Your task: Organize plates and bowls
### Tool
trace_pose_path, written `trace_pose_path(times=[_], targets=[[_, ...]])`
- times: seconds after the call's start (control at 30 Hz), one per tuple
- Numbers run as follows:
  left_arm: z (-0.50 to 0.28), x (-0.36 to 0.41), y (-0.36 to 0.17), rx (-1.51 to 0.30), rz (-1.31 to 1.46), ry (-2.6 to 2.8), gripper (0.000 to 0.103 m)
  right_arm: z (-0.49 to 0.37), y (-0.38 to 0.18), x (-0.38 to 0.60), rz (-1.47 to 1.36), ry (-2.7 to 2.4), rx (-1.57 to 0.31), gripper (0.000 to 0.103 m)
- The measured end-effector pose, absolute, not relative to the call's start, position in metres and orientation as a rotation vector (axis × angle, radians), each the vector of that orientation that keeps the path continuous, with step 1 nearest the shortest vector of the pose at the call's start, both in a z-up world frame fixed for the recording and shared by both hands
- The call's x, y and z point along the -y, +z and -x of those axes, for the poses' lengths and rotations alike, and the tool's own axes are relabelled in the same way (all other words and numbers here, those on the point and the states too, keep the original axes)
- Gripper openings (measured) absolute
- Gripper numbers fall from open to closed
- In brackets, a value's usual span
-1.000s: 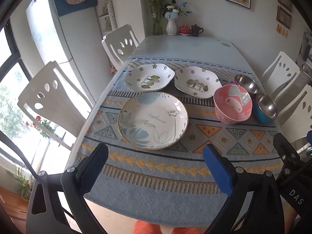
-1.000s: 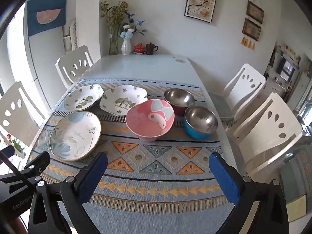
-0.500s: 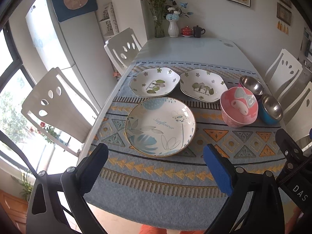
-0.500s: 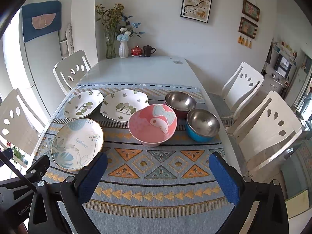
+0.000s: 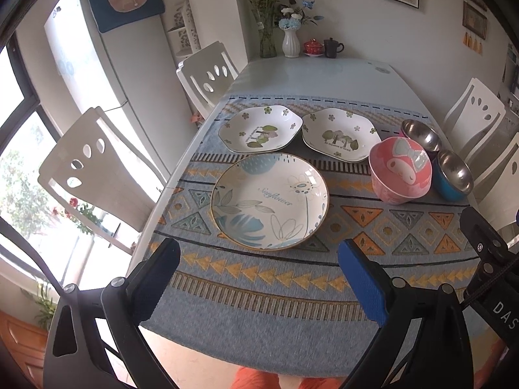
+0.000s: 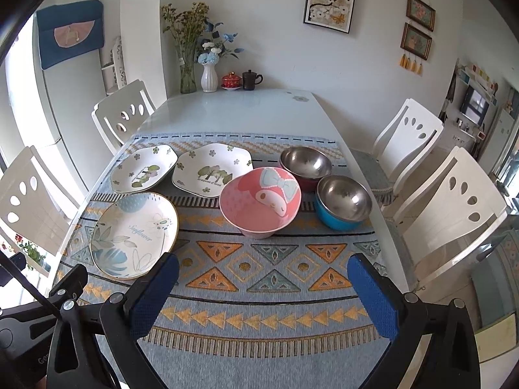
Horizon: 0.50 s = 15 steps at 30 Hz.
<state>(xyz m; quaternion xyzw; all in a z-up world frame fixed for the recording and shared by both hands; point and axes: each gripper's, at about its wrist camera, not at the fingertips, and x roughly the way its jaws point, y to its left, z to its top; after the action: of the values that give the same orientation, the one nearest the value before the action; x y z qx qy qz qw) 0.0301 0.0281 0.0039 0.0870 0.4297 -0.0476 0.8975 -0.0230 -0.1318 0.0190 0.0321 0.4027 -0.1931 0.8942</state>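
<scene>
Daylight from tall windows on the left falls across a dining table point(image 6: 227, 110) spread with a blue patterned runner point(image 6: 259, 291), where crockery waits to be sorted. Both tools hang above the near edge: the left gripper point(image 5: 259, 278) with its jaws spread wide and empty, the right gripper point(image 6: 262, 291) likewise splayed and holding nothing. Straight ahead of the left gripper, the nearest piece to it, lies a round plate point(image 5: 269, 201) lettered "Sunflower"; beyond it two hexagonal floral plates point(image 5: 259, 129) point(image 5: 340, 137) sit side by side, almost touching. Ahead of the right gripper, slightly to its left, stands a pink cartoon bowl point(image 6: 259, 201); to the right of that are two steel-lined bowls, a blue one point(image 6: 343, 201) nearer and a dark red one point(image 6: 305, 167) farther. Plates therefore fall to the left hand and bowls to the right, by the look of it. Caption text on the hexagonal plates is too small to read. Part of the neighbouring tool in the left view shows the letters "DAS".
</scene>
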Motion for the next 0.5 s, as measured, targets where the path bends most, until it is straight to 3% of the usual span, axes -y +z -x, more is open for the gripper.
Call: trace_pose_path(times=[0.5], targets=[[-0.0290,-0.0303,-0.0007,-0.921,-0.120,-0.102,0.098,0.0271,0.0211,0.1304,-0.045,-0.375,-0.831,0.103]])
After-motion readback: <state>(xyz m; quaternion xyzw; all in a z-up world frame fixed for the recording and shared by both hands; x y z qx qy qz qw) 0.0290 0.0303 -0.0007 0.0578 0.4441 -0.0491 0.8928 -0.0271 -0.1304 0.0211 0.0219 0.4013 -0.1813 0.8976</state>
